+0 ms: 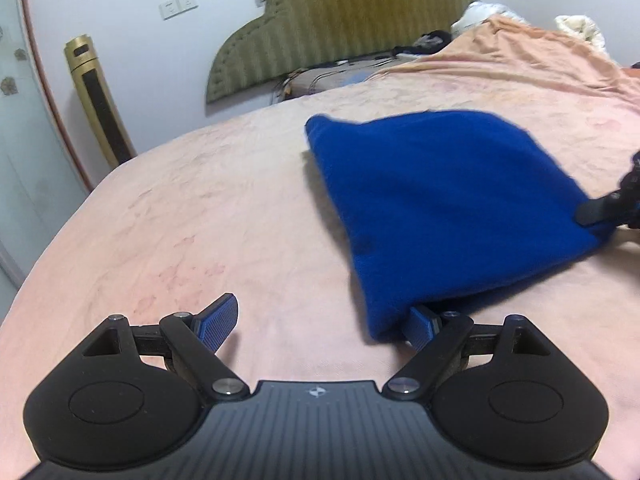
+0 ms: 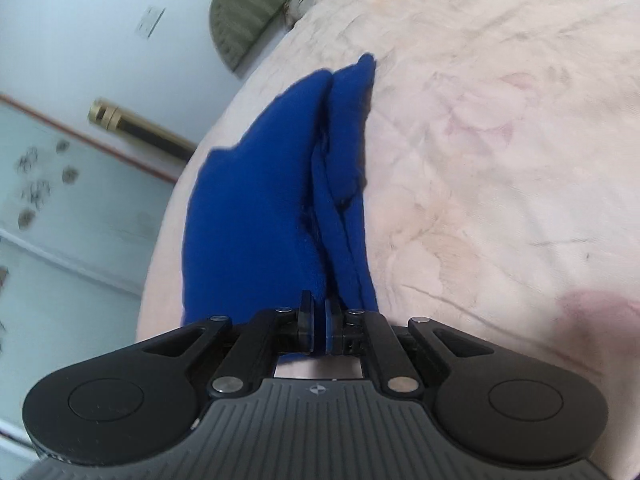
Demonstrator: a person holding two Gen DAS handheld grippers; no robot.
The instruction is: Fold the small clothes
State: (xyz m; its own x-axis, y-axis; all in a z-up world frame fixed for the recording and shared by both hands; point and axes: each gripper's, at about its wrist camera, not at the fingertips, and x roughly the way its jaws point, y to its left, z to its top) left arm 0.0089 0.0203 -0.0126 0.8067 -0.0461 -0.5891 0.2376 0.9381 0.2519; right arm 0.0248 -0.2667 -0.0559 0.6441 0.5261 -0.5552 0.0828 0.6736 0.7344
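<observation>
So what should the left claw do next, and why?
Probably close the left claw on the blue garment: it is open, with the near corner draped over one finger, while the right claw is already shut on another edge above the bed.

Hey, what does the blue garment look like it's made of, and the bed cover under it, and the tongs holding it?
Garment: probably fleece or a soft knit; matte, fuzzy, no sheen, thick rounded folds.
Bed cover: seemingly woven cotton-like fabric; matte pink, faded floral print, fine creases.
Right tongs, shut on the garment: apparently black moulded plastic, matte, with shiny metal pivot pins.
Left tongs, open: the same, with blue ribbed pads, likely rubber.
</observation>
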